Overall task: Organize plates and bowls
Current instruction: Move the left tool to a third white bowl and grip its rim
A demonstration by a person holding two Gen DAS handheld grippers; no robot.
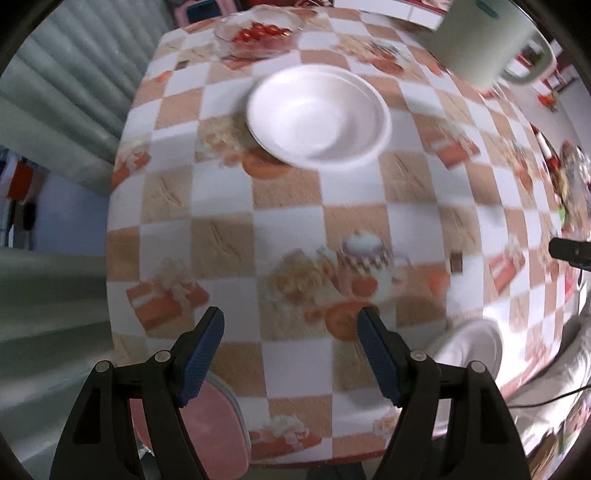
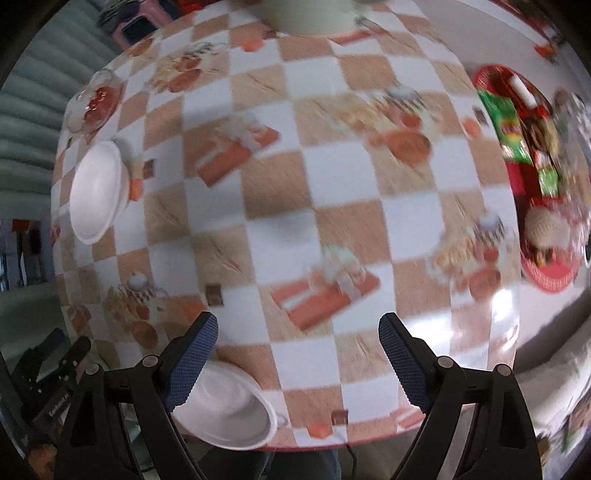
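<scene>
Both tools hang over the checkered desk (image 1: 288,229) pointing down at it, and both are empty. The left tool (image 1: 291,332) has its blue pads spread well apart with nothing but the cloth showing between them. The right tool (image 2: 297,339) stands wider still — again only bare cloth lies in the gap.

Two groups of white dishes show. Toward the far left of the desk lies a shallow white plate (image 1: 317,114), and a second rim peeking out at its far edge suggests it already sits on another one, though the blur makes that hard to settle. At the near edge of the desk, just beside the right tool's left finger, stands a white bowl (image 2: 236,410); whether it is one bowl or a nested pair I cannot tell.

A glass dish with red contents (image 1: 258,35) sits past the plate at the far edge, a pale kettle (image 1: 487,40) at the far right, and a red tray of snacks (image 2: 524,166) on the right side.

As a judgement, much of the sorting looks done — plates gathered in one spot, the bowl in another, both tools free. What may remain is any dish outside these views.
</scene>
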